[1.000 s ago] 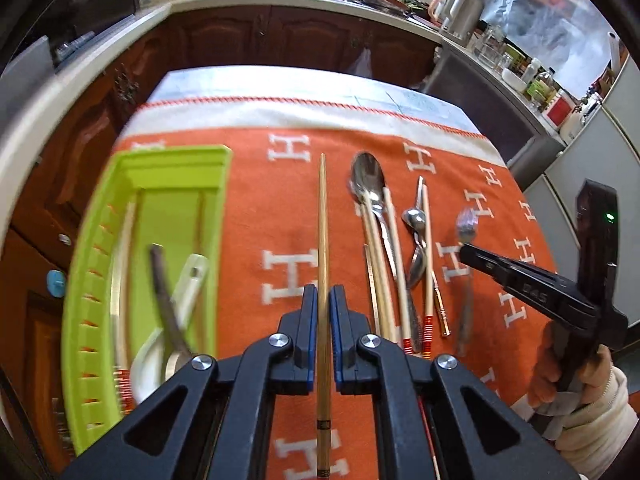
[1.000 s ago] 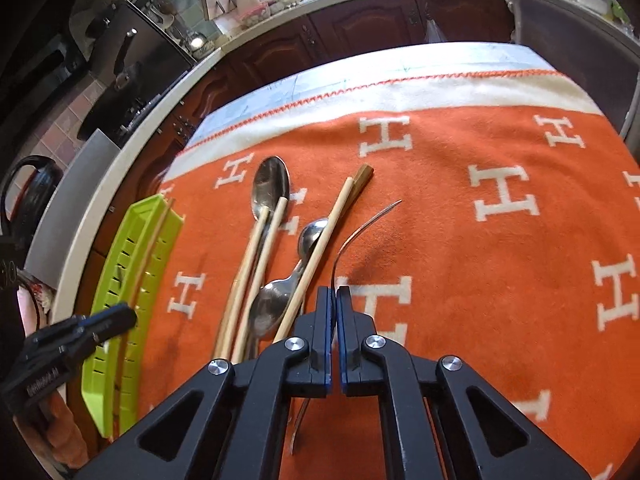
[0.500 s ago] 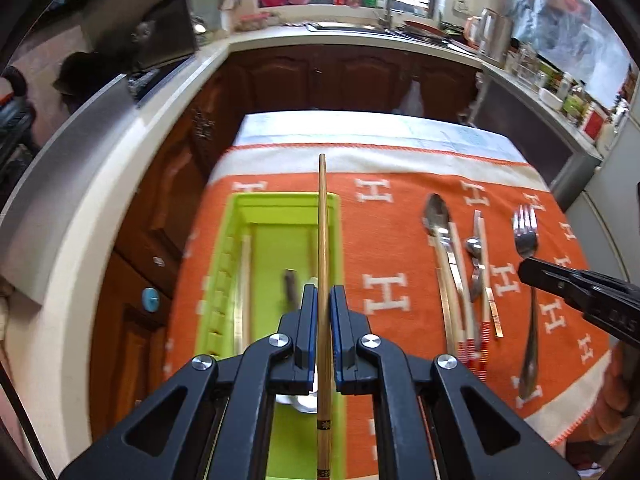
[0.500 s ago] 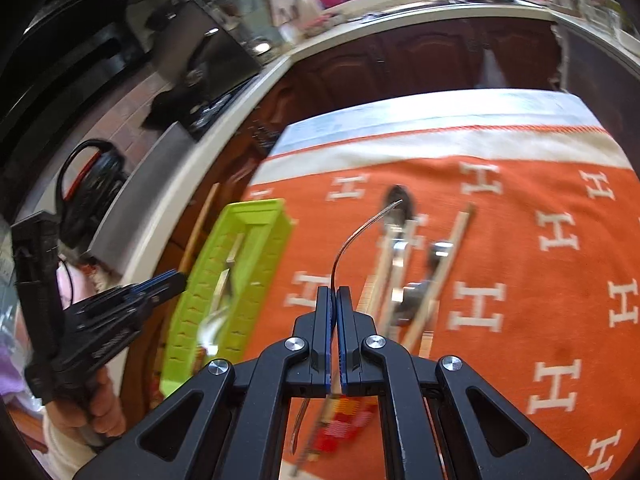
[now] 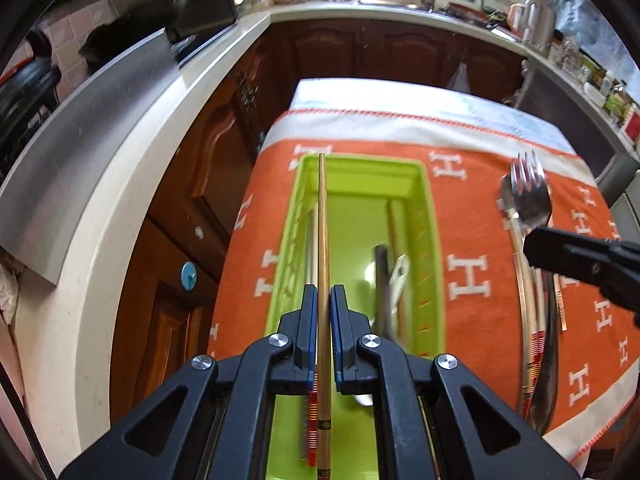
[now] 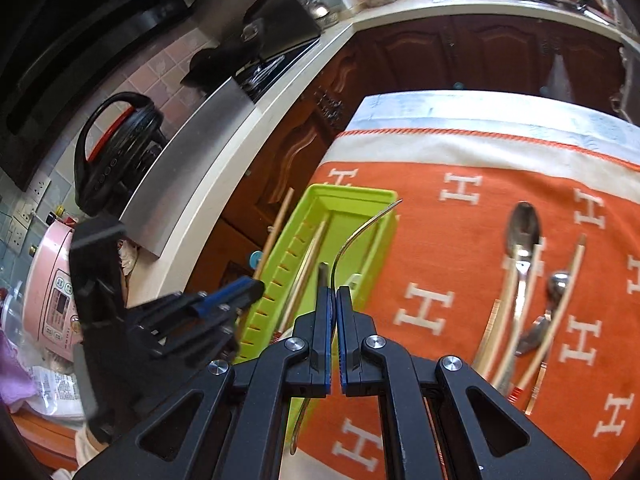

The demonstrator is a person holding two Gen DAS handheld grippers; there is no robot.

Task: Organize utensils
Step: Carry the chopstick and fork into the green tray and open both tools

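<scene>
My left gripper (image 5: 323, 292) is shut on a wooden chopstick (image 5: 323, 232) and holds it lengthwise over the left side of the green utensil tray (image 5: 424, 184). The tray holds a chopstick, a dark-handled utensil and a white spoon (image 5: 396, 276). My right gripper (image 6: 334, 292) is shut on a metal fork (image 6: 360, 236), seen edge-on, above the tray's right wall (image 6: 384, 224). The fork's tines (image 5: 528, 188) show in the left wrist view, right of the tray. The left gripper (image 6: 224, 300) also shows in the right wrist view with its chopstick (image 6: 276, 228).
Spoons and chopsticks (image 6: 524, 280) lie side by side on the orange H-patterned cloth (image 6: 460, 240) right of the tray. The table's left edge drops to wooden cabinets (image 5: 192, 184) and a white counter. A pink cooker (image 6: 52, 288) stands far left.
Both grippers moved left with their utensils: the chopstick now hangs over the tray's left side, and the fork has come over the tray's right wall.
</scene>
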